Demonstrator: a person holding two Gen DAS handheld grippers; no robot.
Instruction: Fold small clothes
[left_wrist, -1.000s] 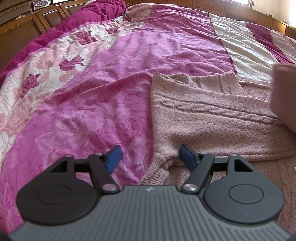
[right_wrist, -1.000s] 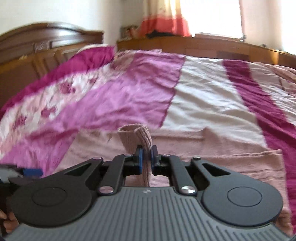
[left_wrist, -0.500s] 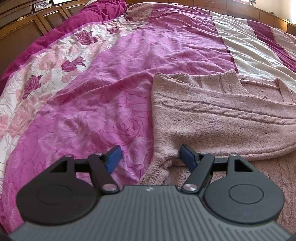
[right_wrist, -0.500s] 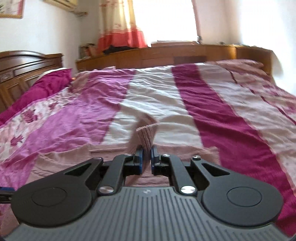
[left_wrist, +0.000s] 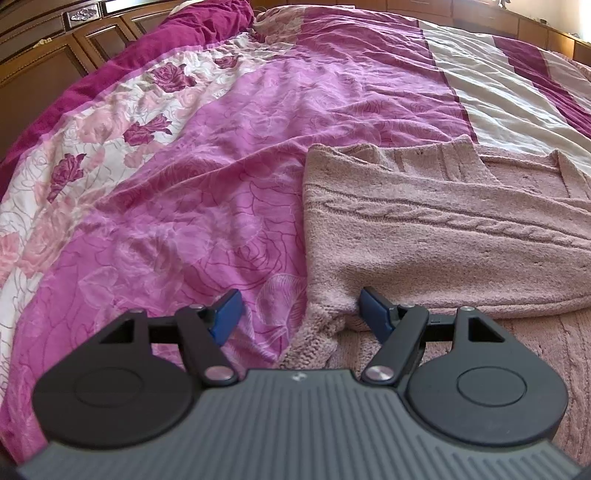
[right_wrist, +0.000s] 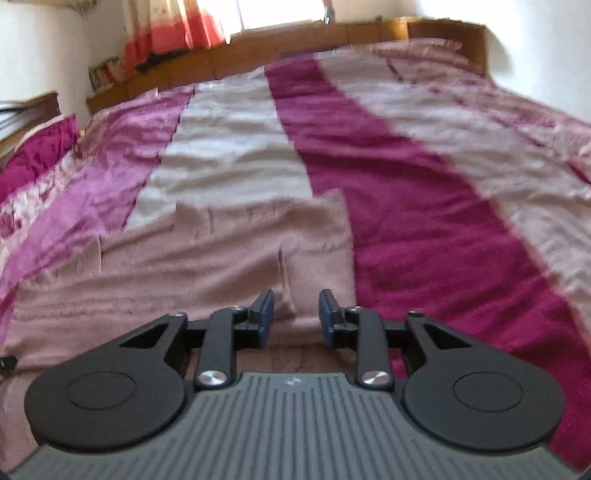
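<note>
- Since a second ago, we note the right tool (right_wrist: 295, 314) has swung across the bed from the left-hand side toward the sweater's right edge; the sleeve end it was clamped on no longer stands between its pads.
- Right tool: jaws opening, blue pads apart, nothing pinched; knit fabric lies flat below and beyond the gap.
- Left tool (left_wrist: 299, 314): unchanged, jaws released and wide. Its right pad (left_wrist: 375, 314) touches the sweater's near left corner; its left pad hangs over the bedspread. No grip on the fabric.
- Pink cable-knit sweater (left_wrist: 424, 236): we see it spread flat on the bed, one layer folded across the body, cable ribs running sideways in the left wrist view. Right wrist view shows the same sweater (right_wrist: 207, 258), blurred.
- Bedspread (left_wrist: 221, 155): magenta with rose print under and left of the sweater; cream and dark magenta stripes further right.
- Far: wooden headboard (left_wrist: 48, 48) at the left; wooden ledge (right_wrist: 295, 44) and curtained window beyond the bed.
</note>
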